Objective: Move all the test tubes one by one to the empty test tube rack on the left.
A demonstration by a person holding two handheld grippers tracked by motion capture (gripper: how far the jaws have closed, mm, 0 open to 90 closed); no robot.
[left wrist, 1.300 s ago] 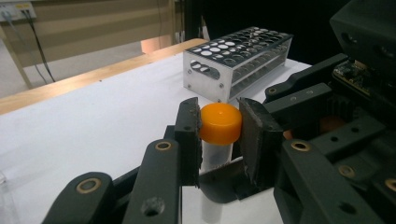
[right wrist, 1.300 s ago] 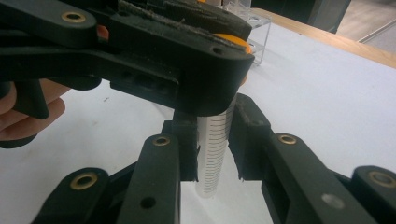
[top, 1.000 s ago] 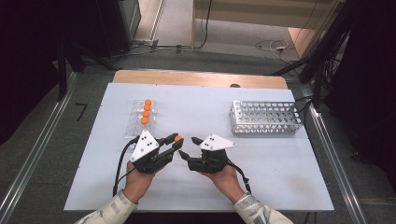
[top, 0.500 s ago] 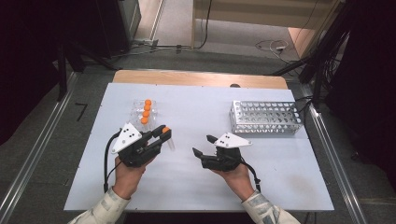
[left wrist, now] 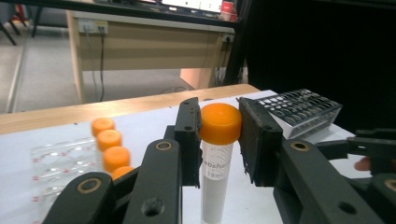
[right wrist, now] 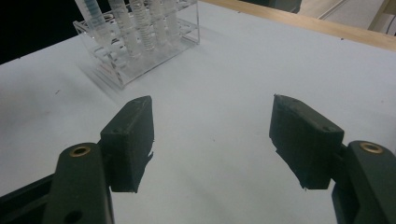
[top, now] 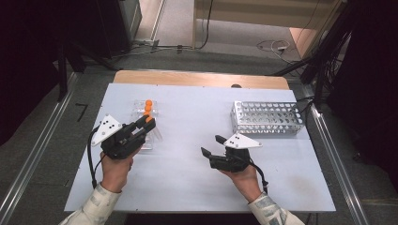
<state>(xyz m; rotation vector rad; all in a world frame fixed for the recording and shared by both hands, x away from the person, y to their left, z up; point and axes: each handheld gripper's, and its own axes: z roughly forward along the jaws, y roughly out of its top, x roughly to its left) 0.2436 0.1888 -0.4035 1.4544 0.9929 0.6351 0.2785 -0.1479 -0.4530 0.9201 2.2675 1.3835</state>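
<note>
Left gripper (left wrist: 219,140): fingers (left wrist: 189,140) pinching an orange-capped tube (left wrist: 217,154) by its cap, tube upright between the pads, printed label facing the camera. Seen from above, left gripper (top: 146,123) held over the left half of the white bench (top: 187,187), just at the near end of the clear rack (top: 143,117). More orange-capped tubes (left wrist: 109,140) standing in that clear rack (left wrist: 60,158), one row, close beside the held tube.

Right gripper (right wrist: 212,140): fingers (right wrist: 133,135) spread wide, nothing between them, bare bench (right wrist: 224,79) below. From above, right gripper (top: 211,146) near the bench's middle, well apart from the left one. Metal mesh rack (top: 265,117) at the far right, empty holes visible.
</note>
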